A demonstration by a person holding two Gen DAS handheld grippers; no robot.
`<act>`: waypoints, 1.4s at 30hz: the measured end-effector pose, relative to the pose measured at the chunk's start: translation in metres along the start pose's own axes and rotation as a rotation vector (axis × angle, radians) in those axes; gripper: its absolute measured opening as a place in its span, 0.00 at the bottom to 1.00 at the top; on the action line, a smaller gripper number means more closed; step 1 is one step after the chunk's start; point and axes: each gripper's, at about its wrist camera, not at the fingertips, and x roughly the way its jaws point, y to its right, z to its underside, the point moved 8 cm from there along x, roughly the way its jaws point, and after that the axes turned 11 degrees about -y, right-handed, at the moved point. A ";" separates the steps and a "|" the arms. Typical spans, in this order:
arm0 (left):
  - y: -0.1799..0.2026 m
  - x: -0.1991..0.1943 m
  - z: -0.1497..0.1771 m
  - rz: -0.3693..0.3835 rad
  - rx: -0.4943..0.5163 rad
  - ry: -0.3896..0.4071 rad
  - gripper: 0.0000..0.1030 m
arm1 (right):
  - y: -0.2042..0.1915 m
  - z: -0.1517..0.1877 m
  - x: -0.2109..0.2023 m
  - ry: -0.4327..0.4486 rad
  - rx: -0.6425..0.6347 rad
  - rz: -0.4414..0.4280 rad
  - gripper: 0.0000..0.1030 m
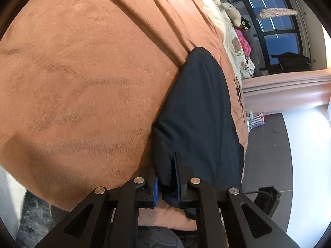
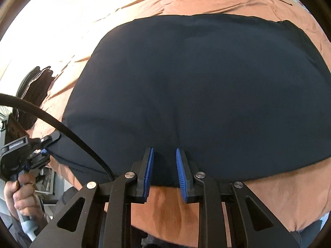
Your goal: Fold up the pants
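Note:
Dark navy pants (image 2: 196,86) lie spread flat on an orange blanket (image 2: 165,204), their near hem toward me. My right gripper (image 2: 164,149) straddles that hem. Cloth lies between its blue pads (image 2: 150,165), but a gap shows and the pads are not pressing, so it is open. My left gripper (image 1: 165,171) is shut on a bunched fold at the pants' (image 1: 196,107) near corner. The right wrist view shows the left gripper (image 2: 44,150) at the far left, held by a hand (image 2: 18,194) and pinching the pants' left corner.
The orange blanket (image 1: 82,72) covers the bed. A black cable (image 2: 62,128) crosses the pants' left side. A black bag (image 2: 35,91) sits on the bed at left. Stuffed toys (image 1: 238,20), a window (image 1: 275,26) and grey floor (image 1: 269,144) lie beyond the bed's edge.

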 end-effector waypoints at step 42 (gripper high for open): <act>0.007 0.008 -0.013 -0.010 -0.011 0.023 0.50 | 0.183 -0.152 -0.076 0.065 0.083 0.174 0.39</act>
